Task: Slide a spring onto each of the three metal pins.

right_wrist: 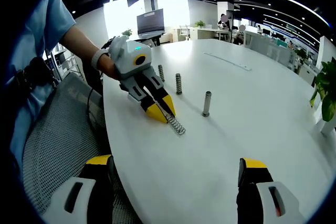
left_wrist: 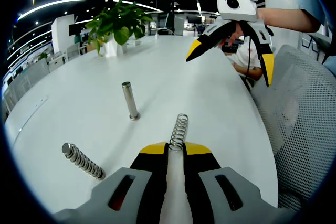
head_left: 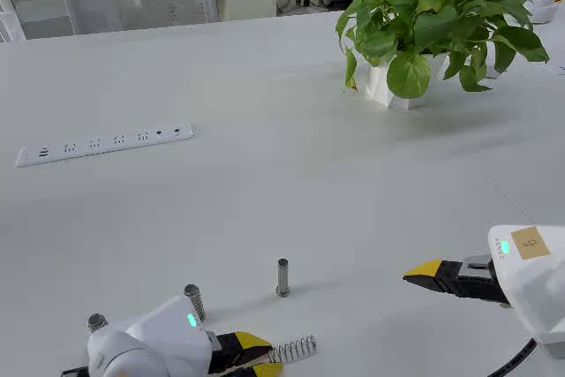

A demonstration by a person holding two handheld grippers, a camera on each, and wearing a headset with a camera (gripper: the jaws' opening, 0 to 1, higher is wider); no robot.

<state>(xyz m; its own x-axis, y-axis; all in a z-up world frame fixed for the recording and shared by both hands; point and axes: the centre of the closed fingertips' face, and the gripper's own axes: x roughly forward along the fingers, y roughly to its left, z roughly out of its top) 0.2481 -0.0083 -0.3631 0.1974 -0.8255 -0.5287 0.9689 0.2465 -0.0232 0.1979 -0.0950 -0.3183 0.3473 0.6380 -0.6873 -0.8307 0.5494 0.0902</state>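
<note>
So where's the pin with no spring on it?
Head view: the bare pin stands upright at bottom middle, right of a sprung pin, just beyond the spring the left tongs hold.

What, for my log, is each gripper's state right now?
Left gripper: shut on the spring.
Right gripper: open, holding nothing.

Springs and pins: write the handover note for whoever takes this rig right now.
Left hand-held gripper: shut on one end of a spring.
Right hand-held gripper: open, empty, off to the right.
Done: sprung pin and second sprung pin, both by the left hand-held gripper.
Left: bare pin stands upright just beyond the held spring; slide that spring onto it.
</note>
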